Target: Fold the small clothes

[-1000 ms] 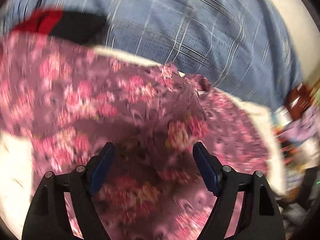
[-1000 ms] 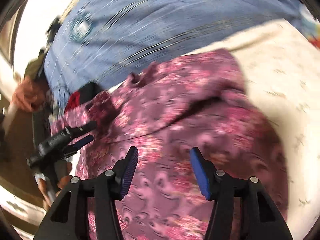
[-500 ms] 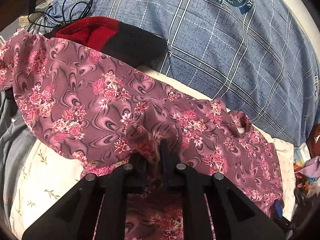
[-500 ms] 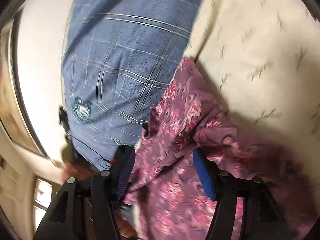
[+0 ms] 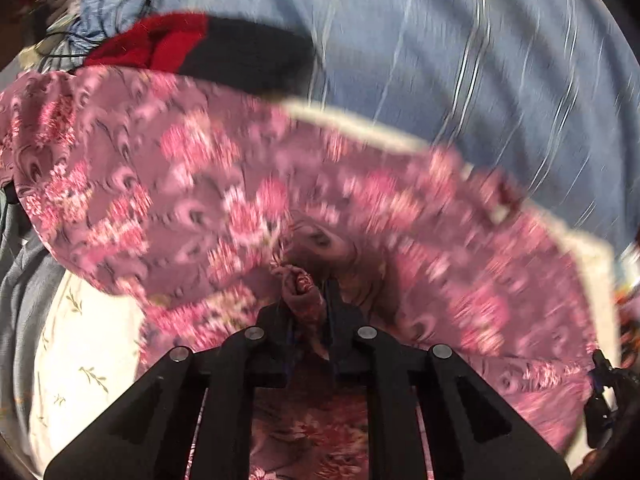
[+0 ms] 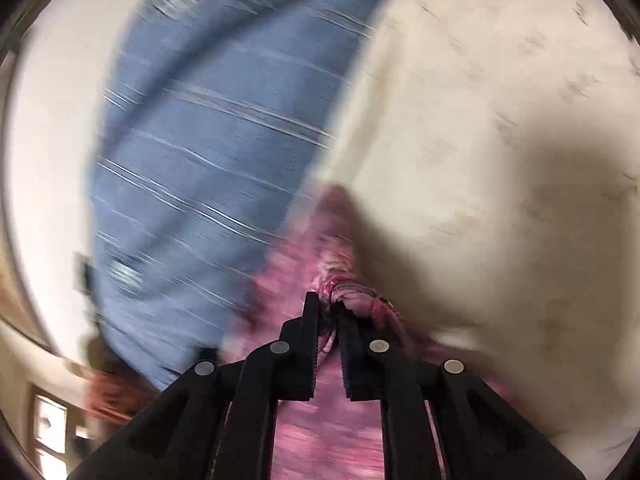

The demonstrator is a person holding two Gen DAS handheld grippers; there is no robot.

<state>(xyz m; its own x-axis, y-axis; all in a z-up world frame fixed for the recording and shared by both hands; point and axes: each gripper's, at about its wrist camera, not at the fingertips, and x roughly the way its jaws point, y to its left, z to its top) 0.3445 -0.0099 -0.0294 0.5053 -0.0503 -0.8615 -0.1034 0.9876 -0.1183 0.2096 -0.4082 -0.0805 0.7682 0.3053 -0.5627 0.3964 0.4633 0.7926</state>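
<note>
A small purple garment with pink flowers [image 5: 208, 184] lies spread on a cream sheet with leaf print [image 5: 80, 360]. My left gripper [image 5: 310, 300] is shut on a bunched fold of this floral garment near its middle. My right gripper [image 6: 328, 312] is shut on another bunched edge of the same garment [image 6: 352, 296], which trails below the fingers. Both views are blurred by motion. My right gripper also shows at the right edge of the left wrist view [image 5: 600, 400].
A blue plaid cloth [image 5: 460, 60] lies behind the garment and shows in the right wrist view [image 6: 208, 160]. A red and black garment [image 5: 208, 48] sits at the back left. A grey cloth [image 5: 20, 288] is at the left. Cream sheet [image 6: 500, 140] spreads to the right.
My right gripper has closed on an edge of the floral garment. My left gripper closed on a fold earlier and stays shut on it. Both are moving.
</note>
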